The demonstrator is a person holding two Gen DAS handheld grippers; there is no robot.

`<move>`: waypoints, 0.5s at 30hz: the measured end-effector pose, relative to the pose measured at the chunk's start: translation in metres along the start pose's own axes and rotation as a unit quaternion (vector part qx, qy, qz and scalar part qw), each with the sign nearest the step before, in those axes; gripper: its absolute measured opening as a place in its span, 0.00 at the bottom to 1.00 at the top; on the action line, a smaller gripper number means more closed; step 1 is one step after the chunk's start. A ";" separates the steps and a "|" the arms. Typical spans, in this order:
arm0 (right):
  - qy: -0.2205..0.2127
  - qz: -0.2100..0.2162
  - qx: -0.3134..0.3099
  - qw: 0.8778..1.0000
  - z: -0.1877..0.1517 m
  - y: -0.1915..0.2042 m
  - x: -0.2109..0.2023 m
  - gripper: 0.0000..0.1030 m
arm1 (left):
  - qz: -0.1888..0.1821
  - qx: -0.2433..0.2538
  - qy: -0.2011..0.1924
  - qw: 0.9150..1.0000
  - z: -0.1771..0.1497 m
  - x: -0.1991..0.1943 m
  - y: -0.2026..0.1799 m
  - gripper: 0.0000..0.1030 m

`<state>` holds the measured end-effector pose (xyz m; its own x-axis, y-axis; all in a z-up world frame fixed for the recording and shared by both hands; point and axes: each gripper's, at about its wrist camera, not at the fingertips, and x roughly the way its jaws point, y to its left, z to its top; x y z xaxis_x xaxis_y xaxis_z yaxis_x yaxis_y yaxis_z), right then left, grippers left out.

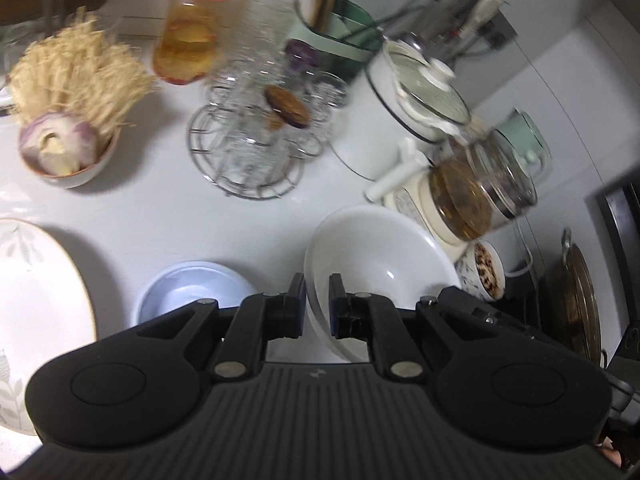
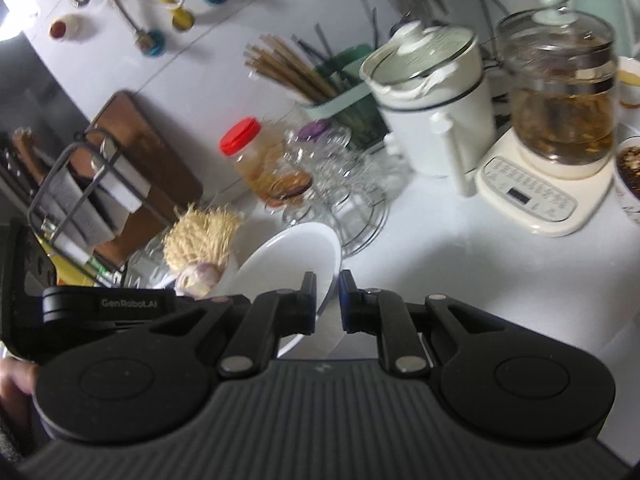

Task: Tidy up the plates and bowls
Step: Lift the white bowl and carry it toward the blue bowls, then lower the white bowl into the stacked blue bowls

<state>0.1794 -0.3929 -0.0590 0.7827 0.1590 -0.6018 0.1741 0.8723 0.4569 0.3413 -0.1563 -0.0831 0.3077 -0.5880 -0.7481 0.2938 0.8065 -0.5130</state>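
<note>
In the left wrist view my left gripper (image 1: 318,300) is shut on the near rim of a large white bowl (image 1: 384,264), held tilted above the white counter. A pale blue bowl (image 1: 192,288) sits on the counter just left of it. A large white plate with a leaf pattern and gold rim (image 1: 36,320) lies at the far left. In the right wrist view my right gripper (image 2: 328,300) is shut on the rim of a white plate (image 2: 292,260), held tilted on edge. The left gripper's body (image 2: 108,304) shows at the left.
A small bowl with onion and dried noodles (image 1: 64,152), a wire rack of glass cups (image 1: 256,140), a red-lidded jar (image 1: 192,28), a white pot (image 1: 408,92), a glass kettle on a cream base (image 2: 552,120), a chopstick holder (image 2: 344,96) and a cutting board (image 2: 148,152) crowd the counter.
</note>
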 end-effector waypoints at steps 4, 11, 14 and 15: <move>0.030 0.005 -0.019 0.999 0.000 0.013 0.018 0.14 | 0.011 -0.028 -0.015 0.999 -0.003 -0.008 0.020 0.11; 0.086 0.016 -0.043 0.995 -0.010 0.033 0.049 0.14 | 0.050 -0.045 -0.045 0.997 -0.016 -0.019 0.049 0.12; 0.105 0.013 -0.057 0.993 -0.017 0.041 0.062 0.14 | 0.073 -0.050 -0.045 0.995 -0.021 -0.017 0.057 0.12; 0.110 0.015 -0.059 0.992 -0.019 0.042 0.065 0.14 | 0.076 -0.052 -0.044 0.995 -0.022 -0.017 0.061 0.12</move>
<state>0.2264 -0.3372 -0.0914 0.6350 0.2707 -0.7235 0.0725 0.9116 0.4046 0.3342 -0.0959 -0.1111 0.4217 -0.4578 -0.7827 0.1434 0.8860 -0.4410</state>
